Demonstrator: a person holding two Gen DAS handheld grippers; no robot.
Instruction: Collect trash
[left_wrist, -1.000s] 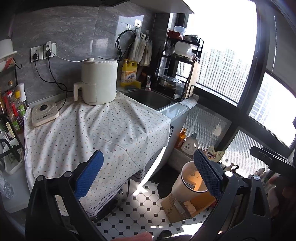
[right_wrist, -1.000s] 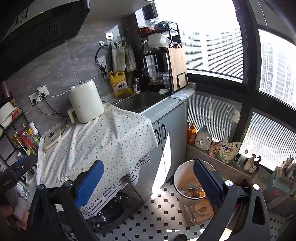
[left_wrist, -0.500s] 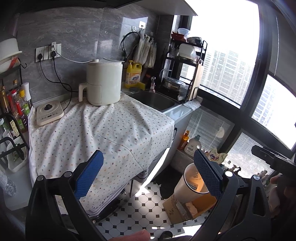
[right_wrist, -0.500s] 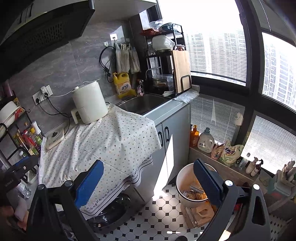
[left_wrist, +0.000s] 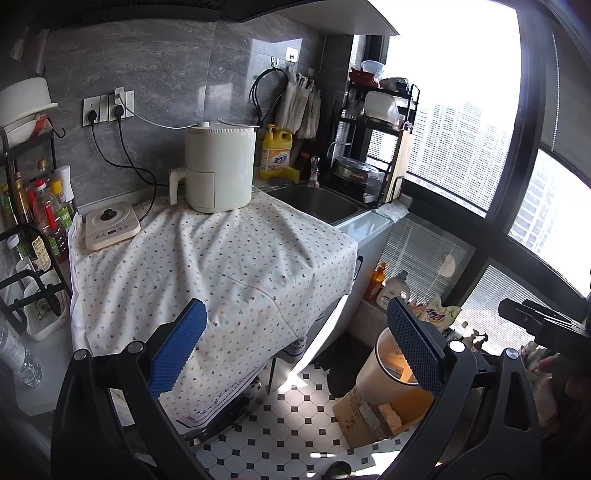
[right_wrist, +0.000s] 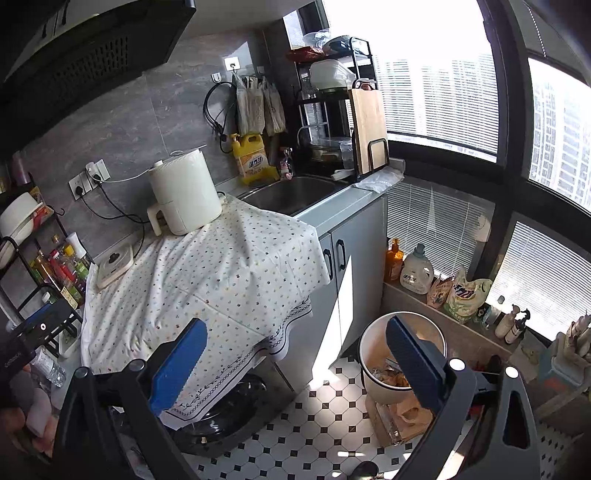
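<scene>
both grippers hang in the air above the kitchen floor, each with its blue-padded jaws spread wide and nothing between them. the left gripper (left_wrist: 295, 347) faces the front edge of the dotted tablecloth (left_wrist: 221, 266) that drapes over the counter, and the right gripper (right_wrist: 295, 365) is held further out over the black-and-white tiled floor (right_wrist: 306, 424).

the white trash bin (right_wrist: 376, 384) stands on the floor near the grey cabinet doors (right_wrist: 351, 273), just in front of the low window ledge; scraps of trash (right_wrist: 391, 376) lie inside it, and a cardboard box (right_wrist: 391, 421) sits against its base.

a cream air fryer (left_wrist: 218, 170) stands at the back edge of the tablecloth, a small induction cooker (left_wrist: 110, 225) at its back left corner. the steel sink (left_wrist: 317, 203) lies beyond the cloth's right edge, with a yellow dish soap bottle (left_wrist: 277, 155) behind it.
</scene>
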